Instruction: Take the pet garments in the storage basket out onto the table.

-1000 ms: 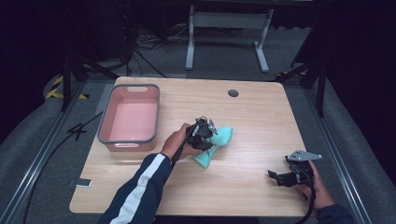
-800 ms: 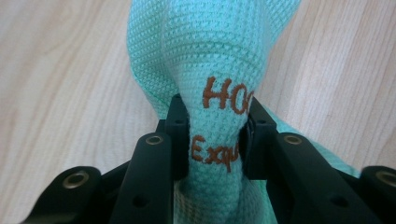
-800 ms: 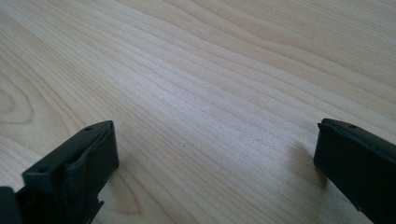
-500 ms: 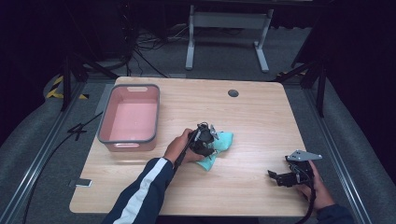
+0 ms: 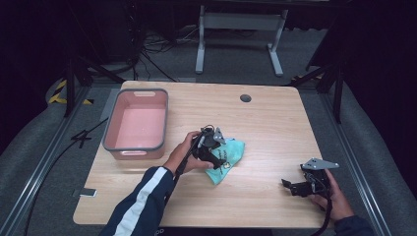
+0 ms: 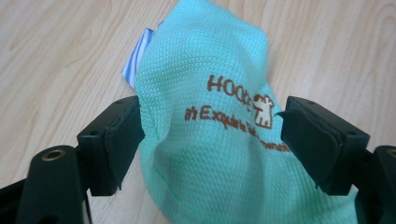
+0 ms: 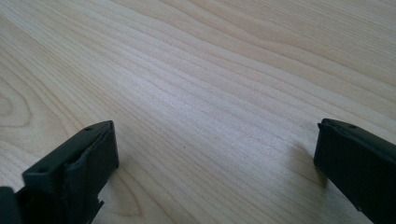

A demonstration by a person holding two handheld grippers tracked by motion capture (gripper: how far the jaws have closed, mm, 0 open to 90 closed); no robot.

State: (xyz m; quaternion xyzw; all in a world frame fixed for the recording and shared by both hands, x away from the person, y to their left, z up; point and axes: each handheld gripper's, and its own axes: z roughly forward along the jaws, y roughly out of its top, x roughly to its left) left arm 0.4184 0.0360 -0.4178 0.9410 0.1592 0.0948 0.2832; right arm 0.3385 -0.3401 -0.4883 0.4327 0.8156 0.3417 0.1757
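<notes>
It looks like a lab or recording studio — a lone light-wood table [image 5: 275,123] stands on grey carpet, ringed by black curtains. Cables [image 5: 157,44] trail across the floor near black-and-yellow hazard tape [image 5: 58,91], and a grey metal stand [image 5: 236,22] sits behind — nothing homely about it.

The left hand-held gripper [image 5: 220,156] now sits lower on the worktop [image 5: 275,128], nearer the person. The cloth [image 5: 227,158] lies more bunched, its jaws spread around it.
</notes>
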